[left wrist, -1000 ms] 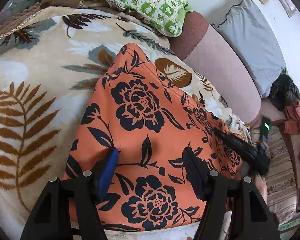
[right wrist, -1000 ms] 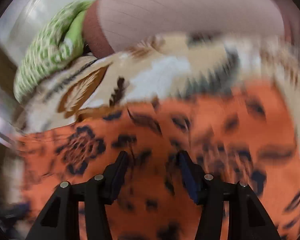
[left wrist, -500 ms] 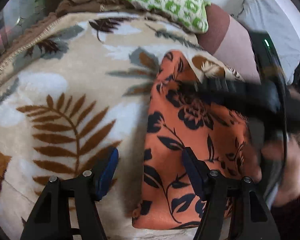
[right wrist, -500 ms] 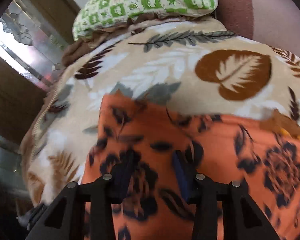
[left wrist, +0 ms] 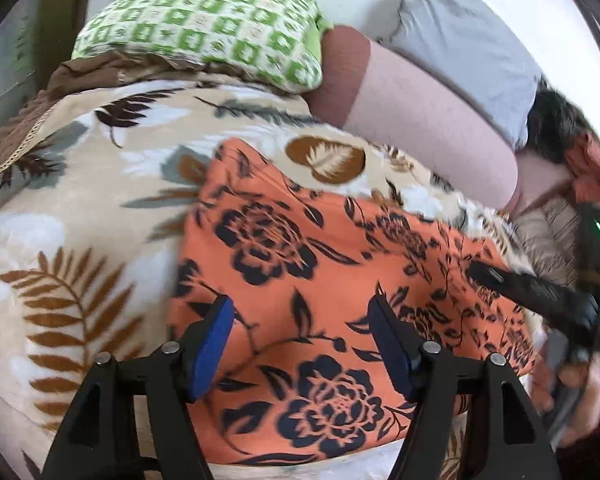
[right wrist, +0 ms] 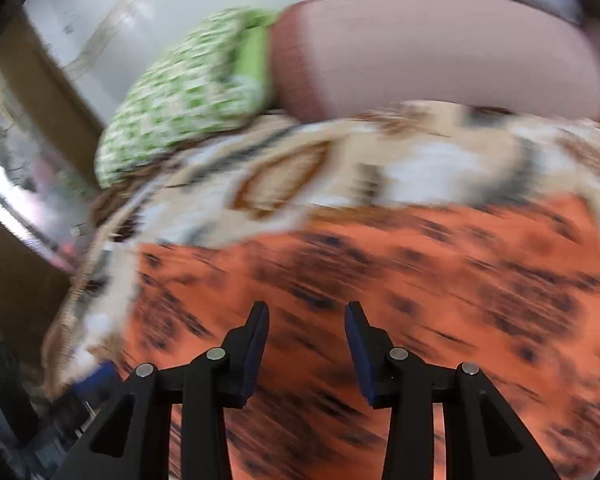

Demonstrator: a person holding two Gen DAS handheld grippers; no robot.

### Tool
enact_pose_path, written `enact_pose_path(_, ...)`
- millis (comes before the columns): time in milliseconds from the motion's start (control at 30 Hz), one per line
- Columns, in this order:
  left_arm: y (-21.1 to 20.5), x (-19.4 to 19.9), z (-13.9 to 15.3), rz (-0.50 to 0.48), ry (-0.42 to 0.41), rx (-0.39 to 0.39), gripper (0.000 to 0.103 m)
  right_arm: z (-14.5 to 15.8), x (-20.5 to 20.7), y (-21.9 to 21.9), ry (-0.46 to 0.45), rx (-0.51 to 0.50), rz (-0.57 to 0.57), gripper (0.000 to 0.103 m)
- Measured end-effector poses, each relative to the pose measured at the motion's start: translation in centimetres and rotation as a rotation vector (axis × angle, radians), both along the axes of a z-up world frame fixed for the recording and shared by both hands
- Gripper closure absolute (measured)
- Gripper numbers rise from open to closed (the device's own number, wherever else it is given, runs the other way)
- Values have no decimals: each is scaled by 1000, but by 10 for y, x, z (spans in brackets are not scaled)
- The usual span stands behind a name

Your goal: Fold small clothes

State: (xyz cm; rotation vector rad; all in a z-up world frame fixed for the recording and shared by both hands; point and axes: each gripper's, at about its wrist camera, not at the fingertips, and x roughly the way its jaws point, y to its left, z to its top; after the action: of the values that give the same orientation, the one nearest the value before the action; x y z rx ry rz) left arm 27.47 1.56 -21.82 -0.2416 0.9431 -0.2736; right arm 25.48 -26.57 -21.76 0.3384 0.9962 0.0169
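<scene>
Pillow (left wrist: 204, 28), bolster (left wrist: 420, 120) probably blocking beyond.

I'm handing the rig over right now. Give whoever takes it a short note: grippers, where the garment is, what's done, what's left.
Left gripper: open, nothing between the pads, above the orange garment with black flowers.
Right gripper: open, empty, over the same garment; its view is blurred.
Garment: spread on the beige leaf-print blanket, below the green checked pillow.
Done: it looks partly folded, but I cannot tell how far.
Left: probably grip an edge and finish folding.

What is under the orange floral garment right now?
The orange floral garment lies on the leaf-print blanket, which shows around its edges. Whatever sits directly beneath the cloth is covered and cannot be seen.
</scene>
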Motion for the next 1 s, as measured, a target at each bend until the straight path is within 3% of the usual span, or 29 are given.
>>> enact_pose_path(100,-24,4,-10,-33,52,79,28,-4,-57,-40,24,-63,-86,60)
enact_pose_path(200,-55,0,-14,-60,0,250,18,-16,-98,-68,36,-23,-175,60)
enact_pose_path(333,-86,-1,-37,-108,-16,472,4,-59,-122,-90,81,98,-273,59)
enact_pose_path(400,-91,-8,-46,-110,-72,539,0,-56,-122,-89,59,70,-253,57)
enact_pose_path(500,-87,-14,-50,-91,-129,518,0,-54,-119,-74,37,0,-136,35)
enact_pose_path(633,-83,-15,-50,-76,-111,485,0,-50,-123,-67,30,-89,-79,35)
enact_pose_path(767,-91,-31,-43,-52,-55,547,0,-33,-141,-72,-39,-42,-110,35)
enact_pose_path(867,-95,-51,-31,-38,-82,578,0,-19,-153,-79,-102,-65,-132,36)
enact_pose_path(933,-97,-62,-18,-28,-90,569,0,-20,-156,-89,-92,-38,-145,36)
enact_pose_path(1000,-96,-60,-15,-10,-47,562,0,-34,-154,-99,-19,20,-168,36)
